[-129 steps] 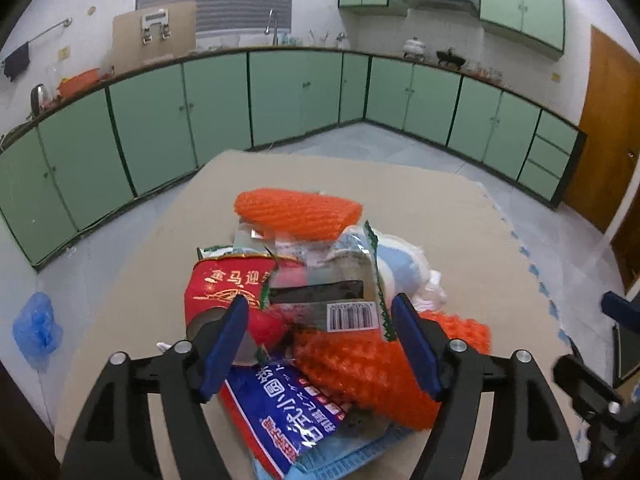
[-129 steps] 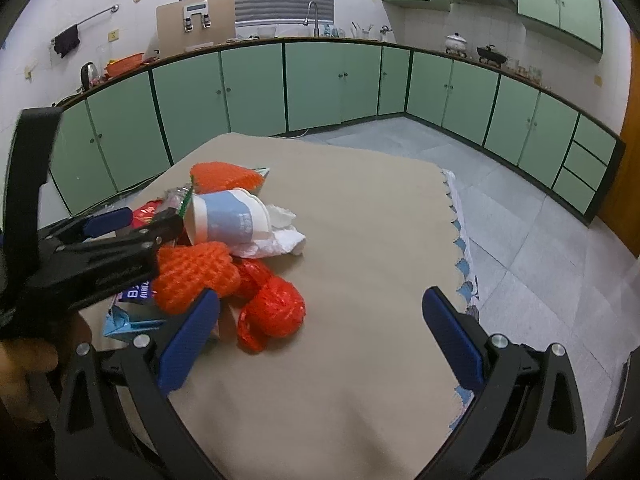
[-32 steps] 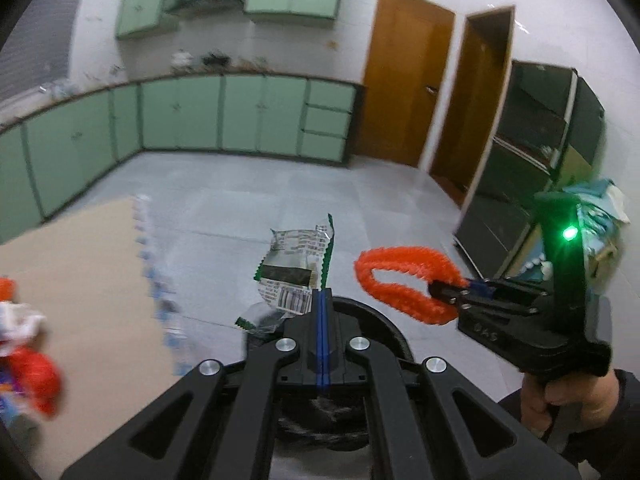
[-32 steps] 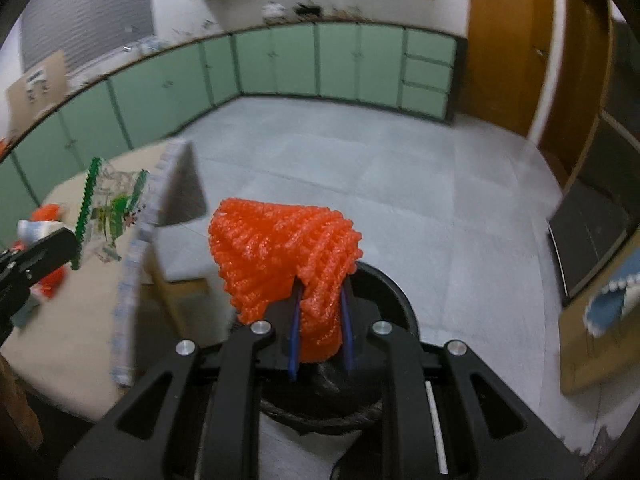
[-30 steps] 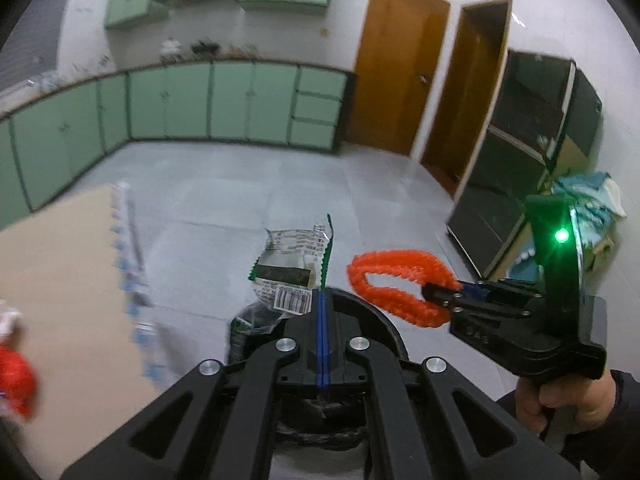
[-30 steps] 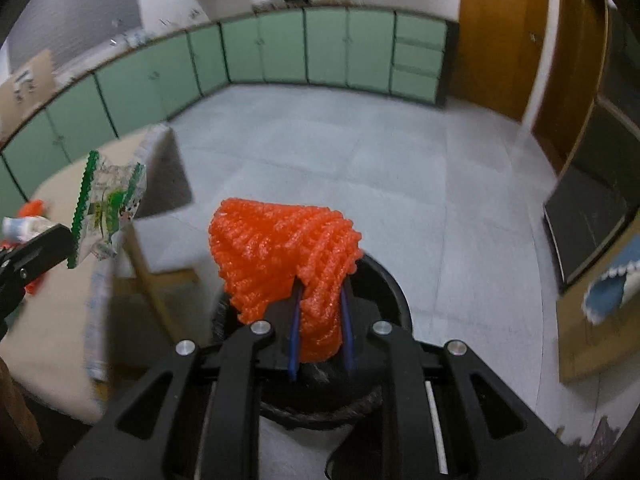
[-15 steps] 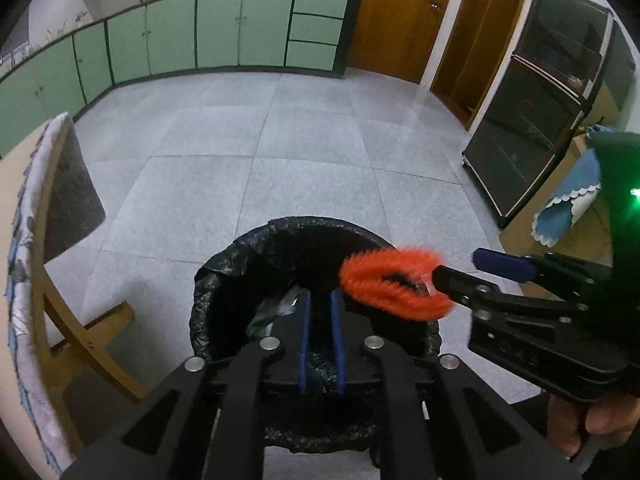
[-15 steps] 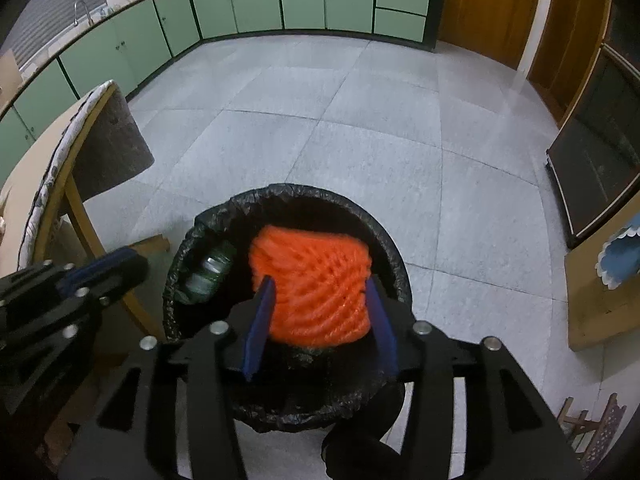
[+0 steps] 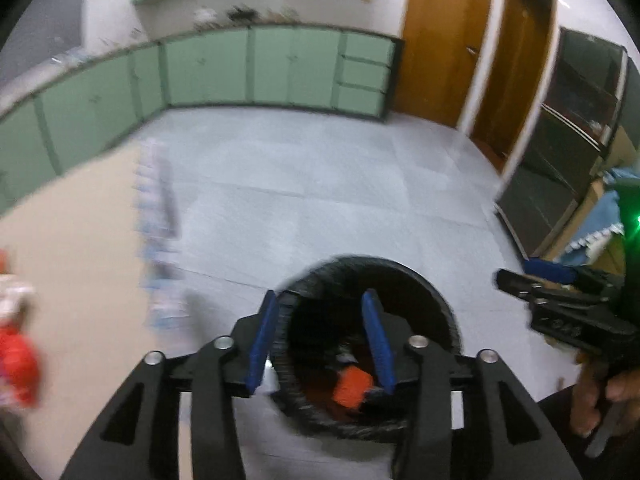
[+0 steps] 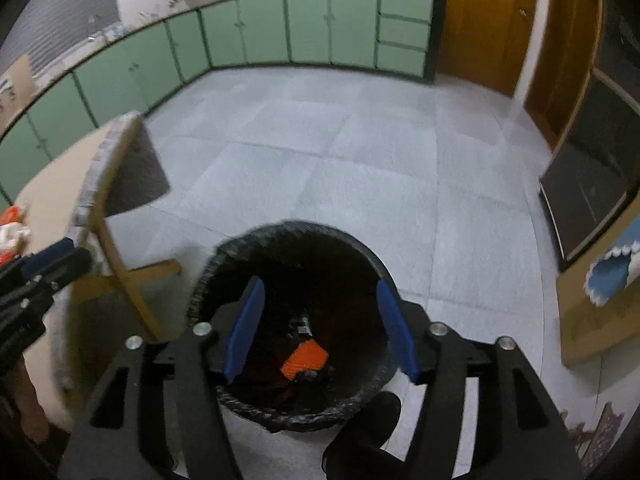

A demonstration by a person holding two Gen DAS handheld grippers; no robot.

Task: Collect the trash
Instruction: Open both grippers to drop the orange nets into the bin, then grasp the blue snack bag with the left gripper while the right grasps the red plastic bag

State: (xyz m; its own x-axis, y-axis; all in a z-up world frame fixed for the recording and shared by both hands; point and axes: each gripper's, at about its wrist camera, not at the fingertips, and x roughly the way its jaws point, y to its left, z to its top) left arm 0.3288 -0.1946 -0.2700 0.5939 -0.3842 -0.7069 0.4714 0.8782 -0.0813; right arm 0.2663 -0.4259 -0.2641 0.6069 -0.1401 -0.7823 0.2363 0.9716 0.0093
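Nearest to both cameras are the jaws, and both pairs are released with nothing between them. The right gripper hangs directly over the black-lined trash bin, and the left gripper hangs over the same bin from the other side.

Inside the bin an orange foam net lies on the dark liner, also visible from the left camera. A small pale scrap sits beside it; the bin is too dark to say surely what it is.

Farther to the left is the counter with its cloth, standing just beside the bin. More trash is left on it, red and white pieces, strongly blurred in the left view. So the task is probably only partly done, and the next step would be a return to this pile.

The risks come from there:
- The two grippers are close together over the bin, so a quick turn could knock one against the other or against the rim.
- The counter edge is near and its wooden leg stands between, so a low swing may catch it.
- The light pieces could slip from a shallow grasp and fall on the floor.
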